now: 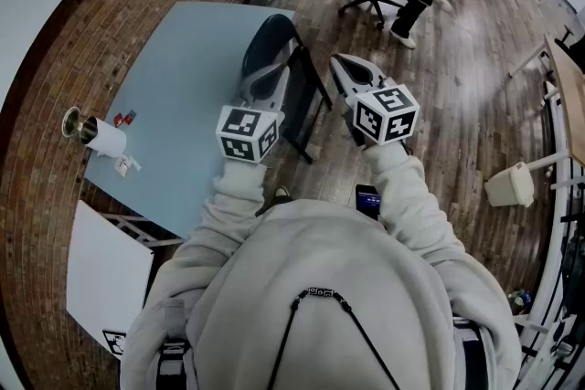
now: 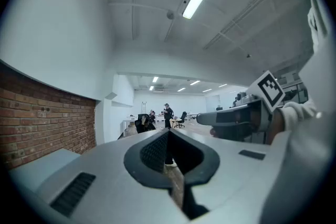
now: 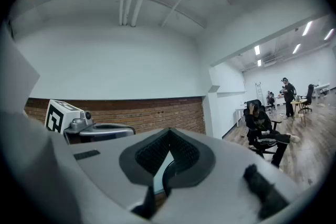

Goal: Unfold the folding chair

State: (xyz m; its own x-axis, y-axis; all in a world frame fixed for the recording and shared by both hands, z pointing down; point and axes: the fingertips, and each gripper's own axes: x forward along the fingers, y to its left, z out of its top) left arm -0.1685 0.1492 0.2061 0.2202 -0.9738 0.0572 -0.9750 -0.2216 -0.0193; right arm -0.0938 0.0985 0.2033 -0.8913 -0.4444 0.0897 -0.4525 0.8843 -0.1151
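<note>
Hovering level side by side near the folding chair [image 1: 272, 36], left gripper [image 1: 262, 79] and right gripper [image 1: 345, 67] are both clenched, grasping nothing; the folded chair stands just right of the blue table [image 1: 183, 87].

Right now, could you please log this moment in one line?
chair: folded, by table | left tool: shut, empty | right tool: shut, empty

No readable text, brand or number found. Only black-and-white square code patterns, not letters: on left white cube [image 1: 247, 134] of left tool [image 1: 271, 68], right white cube [image 1: 387, 114] of right tool [image 1: 336, 60], corner of white flat board [image 1: 110, 288].
</note>
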